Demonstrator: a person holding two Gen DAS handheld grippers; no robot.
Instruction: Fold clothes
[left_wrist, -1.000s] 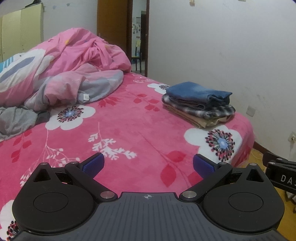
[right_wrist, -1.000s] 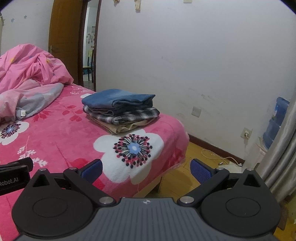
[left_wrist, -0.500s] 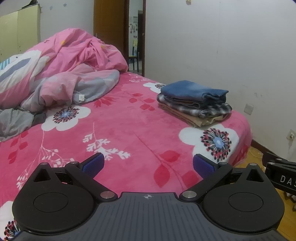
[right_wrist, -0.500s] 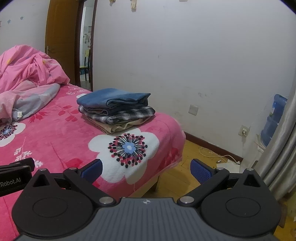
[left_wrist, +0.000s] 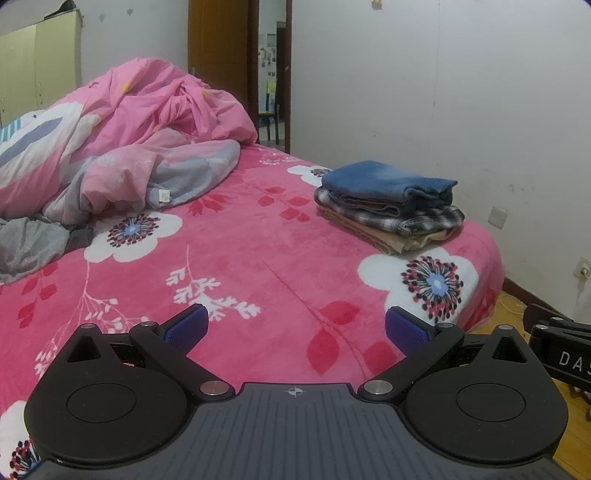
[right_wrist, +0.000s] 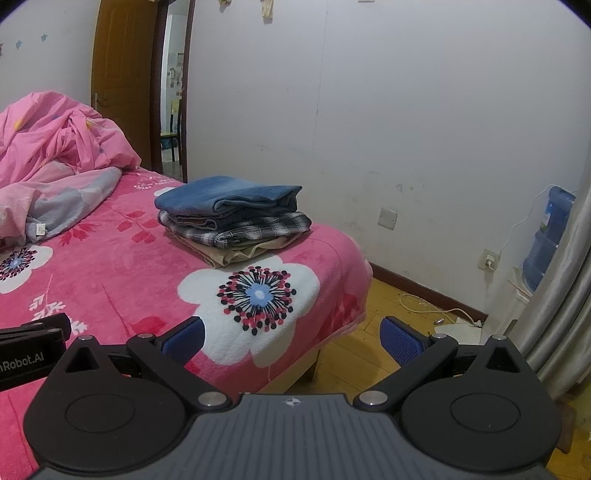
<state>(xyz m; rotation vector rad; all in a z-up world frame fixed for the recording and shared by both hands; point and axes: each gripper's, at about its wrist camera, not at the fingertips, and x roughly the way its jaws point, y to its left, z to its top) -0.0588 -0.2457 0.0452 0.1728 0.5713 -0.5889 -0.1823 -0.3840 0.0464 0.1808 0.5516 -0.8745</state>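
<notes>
Left tool (left_wrist: 295, 326) spread wide, empty, hovering over the pink floral bed (left_wrist: 236, 266). Grey garment (left_wrist: 29, 247) crumpled at 9 o'clock beside the pink duvet (left_wrist: 140, 147). Folded stack (left_wrist: 389, 206) at 1 o'clock near the bed's corner (denim on top, plaid, then beige). Right tool (right_wrist: 291, 338) also released, empty, over the bed edge; stack (right_wrist: 232, 218) at 11 o'clock.

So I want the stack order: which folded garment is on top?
The blue denim one; the plaid garment lies under it and the beige one is at the bottom.
</notes>
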